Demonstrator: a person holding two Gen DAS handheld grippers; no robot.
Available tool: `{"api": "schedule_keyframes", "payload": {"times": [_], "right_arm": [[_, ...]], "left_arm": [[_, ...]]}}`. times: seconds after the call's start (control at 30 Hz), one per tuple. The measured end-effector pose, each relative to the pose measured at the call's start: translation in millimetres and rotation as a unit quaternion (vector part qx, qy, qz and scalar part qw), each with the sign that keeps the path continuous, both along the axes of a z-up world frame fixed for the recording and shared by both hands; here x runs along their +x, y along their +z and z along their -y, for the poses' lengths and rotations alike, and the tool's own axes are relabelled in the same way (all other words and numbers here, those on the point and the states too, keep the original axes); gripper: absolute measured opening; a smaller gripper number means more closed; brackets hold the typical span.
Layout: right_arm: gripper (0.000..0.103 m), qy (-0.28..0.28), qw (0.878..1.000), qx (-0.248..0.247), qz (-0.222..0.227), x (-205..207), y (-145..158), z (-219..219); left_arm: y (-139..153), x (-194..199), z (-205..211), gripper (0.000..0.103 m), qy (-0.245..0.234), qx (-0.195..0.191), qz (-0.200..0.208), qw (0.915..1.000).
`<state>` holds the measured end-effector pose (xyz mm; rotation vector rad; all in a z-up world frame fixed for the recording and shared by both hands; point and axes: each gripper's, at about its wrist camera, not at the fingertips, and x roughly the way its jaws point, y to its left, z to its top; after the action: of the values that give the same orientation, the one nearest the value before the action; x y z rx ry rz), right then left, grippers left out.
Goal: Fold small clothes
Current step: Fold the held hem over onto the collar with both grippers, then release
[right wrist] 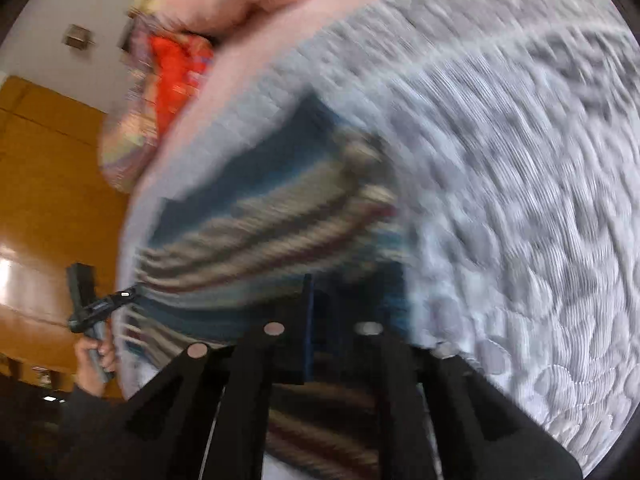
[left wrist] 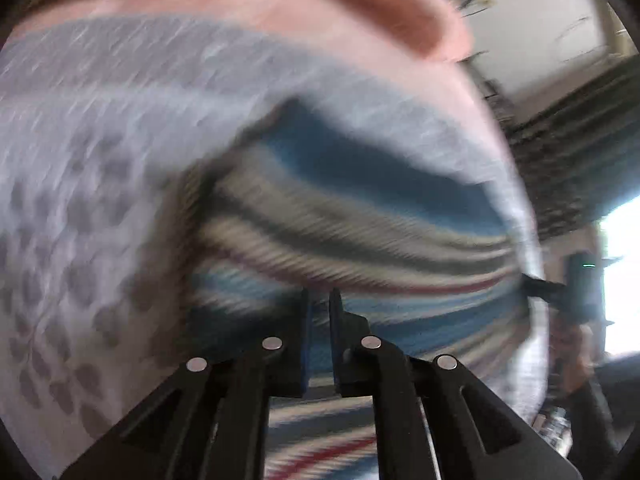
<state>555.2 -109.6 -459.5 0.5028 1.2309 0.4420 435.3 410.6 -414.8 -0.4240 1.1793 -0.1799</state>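
Both grippers clamped on one small striped knit garment (left wrist: 360,216), blue, tan and red bands.

Left gripper (left wrist: 320,300): fingers nearly together, cloth pinched between them. Right gripper (right wrist: 340,292): fingers close, striped cloth between, blurred. Garment stretched between my two grippers over a grey-white quilted bed cover (left wrist: 80,160). Pink blanket (left wrist: 380,12) lies beyond. Both views motion-blurred.

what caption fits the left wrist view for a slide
Left gripper jaws nearly closed on a striped garment over a grey quilt, right gripper at its far edge.
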Motion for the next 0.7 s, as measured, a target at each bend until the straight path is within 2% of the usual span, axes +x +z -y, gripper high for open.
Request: {"api": "schedule_keyframes", "payload": {"times": [0.07,0.13,0.2,0.27,0.33,0.37,0.4,0.43,0.5,0.53,0.57,0.63,0.7], "right_arm": [[0.0,-0.006,1.0,0.0,0.002,1,-4,5],[0.006,-0.015,1.0,0.023,0.005,-7,12,7],[0.007,0.0,0.999,0.044,0.02,-32,32,7],[0.007,0.019,0.998,0.05,0.027,-57,40,2],[0.007,0.034,0.998,0.044,0.016,-77,29,-7],[0.0,0.036,0.999,0.028,0.008,-79,22,-13],[0.0,0.033,0.999,0.005,0.0,-78,11,-15],[0.0,0.038,0.999,-0.01,-0.001,-77,-2,-16],[0.0,0.026,1.0,-0.004,-0.004,-77,-1,-16],[0.006,0.017,1.0,0.009,0.003,-83,12,-19],[0.006,0.023,0.999,0.015,0.019,-90,25,-26],[0.006,0.058,0.997,0.027,0.039,-103,40,-55],[0.007,0.091,0.994,0.036,0.045,-113,41,-85]], "left_arm": [[-6,-2,-11,0.002,0.018,-0.02,0.002,0.9996],[7,-13,-15,0.004,0.03,-0.036,0.017,0.9987],[23,-37,-8,0.004,0.007,-0.068,0.039,0.9969],[30,-70,2,0.004,-0.027,-0.081,0.051,0.995],[21,-85,13,0.007,-0.045,-0.071,0.039,0.9957],[13,-85,18,0.007,-0.05,-0.038,0.028,0.9976],[-1,-86,18,0.002,-0.046,0.0,0.015,0.9988],[-12,-87,13,0.002,-0.039,-0.001,0.01,0.9992],[-14,-90,5,0.002,-0.023,-0.026,0.012,0.9993],[-9,-93,4,0.003,-0.02,-0.037,0.019,0.999],[-4,-96,5,0.005,-0.023,-0.052,0.028,0.998],[12,-110,14,0.009,-0.045,-0.08,0.057,0.9941],[17,-117,22,0.011,-0.046,-0.066,0.063,0.9948]]}}
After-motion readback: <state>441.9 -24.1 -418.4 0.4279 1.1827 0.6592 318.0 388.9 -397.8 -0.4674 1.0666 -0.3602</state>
